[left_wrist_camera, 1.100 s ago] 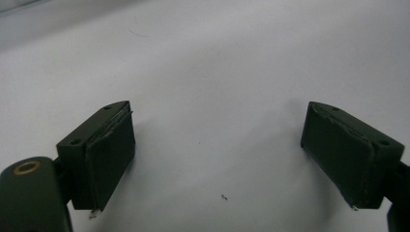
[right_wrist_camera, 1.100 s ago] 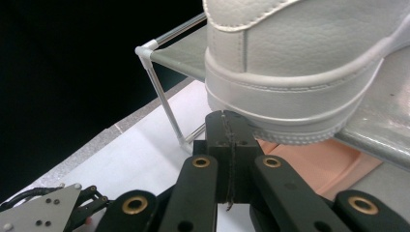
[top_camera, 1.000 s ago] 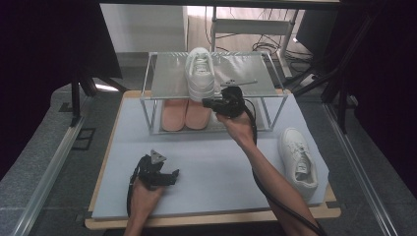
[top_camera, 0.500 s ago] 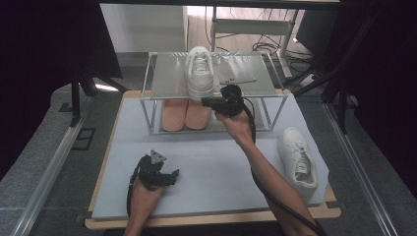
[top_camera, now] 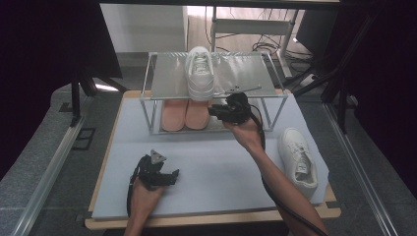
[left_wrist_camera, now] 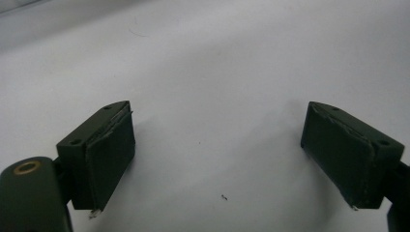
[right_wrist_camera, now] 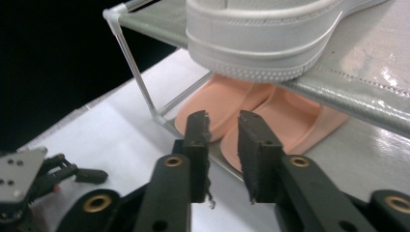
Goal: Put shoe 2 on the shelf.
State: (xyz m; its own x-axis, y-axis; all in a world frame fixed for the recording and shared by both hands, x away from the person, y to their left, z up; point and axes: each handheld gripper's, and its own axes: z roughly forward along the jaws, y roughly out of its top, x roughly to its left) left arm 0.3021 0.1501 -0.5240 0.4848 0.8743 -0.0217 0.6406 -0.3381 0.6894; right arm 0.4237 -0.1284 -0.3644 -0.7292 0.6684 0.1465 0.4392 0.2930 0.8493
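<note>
A white sneaker [top_camera: 199, 73] stands on the top shelf of a clear shoe rack [top_camera: 255, 73], heel toward me; its heel [right_wrist_camera: 261, 43] overhangs the shelf edge. My right gripper [top_camera: 215, 112] hovers just below and in front of that heel. Its jaws [right_wrist_camera: 223, 121] have just been opening and stand open a narrow gap apart, with nothing between them. A pair of pink slippers [top_camera: 185, 114] lies on the lower shelf. My left gripper [top_camera: 173, 176] rests low over the white mat, jaws [left_wrist_camera: 218, 113] wide open and empty.
A second white sneaker [top_camera: 297, 160] lies on the mat [top_camera: 216, 177] at the right, beside my right forearm. The rack's thin front posts [right_wrist_camera: 138, 72] stand close to the right gripper. Dark stands and cables flank the table.
The right gripper has drawn slightly back toward me from the sneaker's heel. The sneaker stays on the top shelf. The left hand has not moved.
</note>
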